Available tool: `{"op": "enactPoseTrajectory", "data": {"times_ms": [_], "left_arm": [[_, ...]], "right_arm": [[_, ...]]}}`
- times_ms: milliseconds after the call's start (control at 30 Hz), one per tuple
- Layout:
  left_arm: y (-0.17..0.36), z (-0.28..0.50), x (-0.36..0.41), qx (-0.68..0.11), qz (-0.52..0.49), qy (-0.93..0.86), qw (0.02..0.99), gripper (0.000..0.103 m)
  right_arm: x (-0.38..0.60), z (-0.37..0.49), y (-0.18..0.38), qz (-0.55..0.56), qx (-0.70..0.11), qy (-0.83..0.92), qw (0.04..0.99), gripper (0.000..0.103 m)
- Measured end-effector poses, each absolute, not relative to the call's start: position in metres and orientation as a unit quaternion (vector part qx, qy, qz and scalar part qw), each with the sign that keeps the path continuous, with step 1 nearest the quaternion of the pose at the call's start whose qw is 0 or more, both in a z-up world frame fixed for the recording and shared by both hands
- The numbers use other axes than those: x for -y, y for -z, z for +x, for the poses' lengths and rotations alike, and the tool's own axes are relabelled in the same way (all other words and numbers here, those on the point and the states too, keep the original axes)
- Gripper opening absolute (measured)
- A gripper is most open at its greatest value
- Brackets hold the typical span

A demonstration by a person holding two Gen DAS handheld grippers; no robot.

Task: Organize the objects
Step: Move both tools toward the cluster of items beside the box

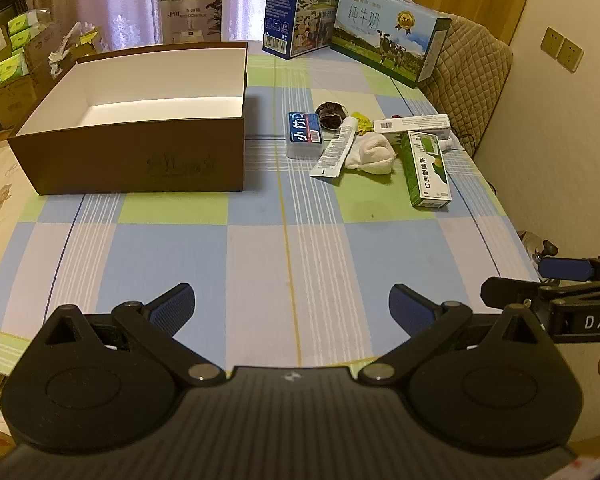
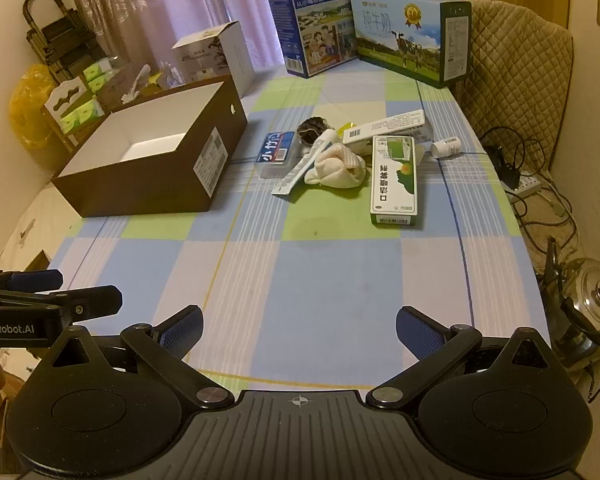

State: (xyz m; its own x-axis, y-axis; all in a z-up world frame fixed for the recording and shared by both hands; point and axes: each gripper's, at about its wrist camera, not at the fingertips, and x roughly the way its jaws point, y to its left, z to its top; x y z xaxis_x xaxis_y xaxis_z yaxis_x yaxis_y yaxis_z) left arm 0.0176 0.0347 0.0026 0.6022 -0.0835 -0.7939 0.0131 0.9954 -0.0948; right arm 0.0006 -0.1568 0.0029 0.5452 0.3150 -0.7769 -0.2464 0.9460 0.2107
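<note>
Clutter at twelve o'clock: light, stiff green carton (image 2: 394,178), best gripped across its narrow sides; both jaws spread, empty.

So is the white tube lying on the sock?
Touching. In the right wrist view the white tube rests its upper part across the edge of the rolled sock, with no gap.

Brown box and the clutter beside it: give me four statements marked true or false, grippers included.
1. The brown box holds several items. False: it shows only bare white walls and floor.
2. The left gripper is open and holds nothing. True.
3. The green carton stands upright. False: it lies flat on the tablecloth.
4. The right gripper is open and holds nothing. True.
</note>
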Motion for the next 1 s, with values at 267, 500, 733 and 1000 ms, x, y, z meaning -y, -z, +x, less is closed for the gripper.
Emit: {"op": "enactPoseTrajectory", "data": {"times_ms": [267,500,733,1000], "left_arm": [[0.001,0.033,-0.040,-0.452,-0.034,0.031,0.891,0.102],[0.005,0.053,-0.046,-0.459,-0.027,0.037,0.887,0.102],[0.009,0.078,-0.054,-0.465,-0.017,0.049,0.884,0.102],[0.012,0.107,-0.066,-0.469,-0.005,0.063,0.881,0.102]], "right_arm": [[0.152,0.013,-0.001,0.037,-0.453,-0.155,0.877,0.101],[0.148,0.027,0.000,0.043,-0.453,-0.149,0.878,0.101],[0.142,0.043,0.003,0.055,-0.455,-0.135,0.879,0.101],[0.132,0.062,0.006,0.065,-0.456,-0.119,0.880,0.101]]}}
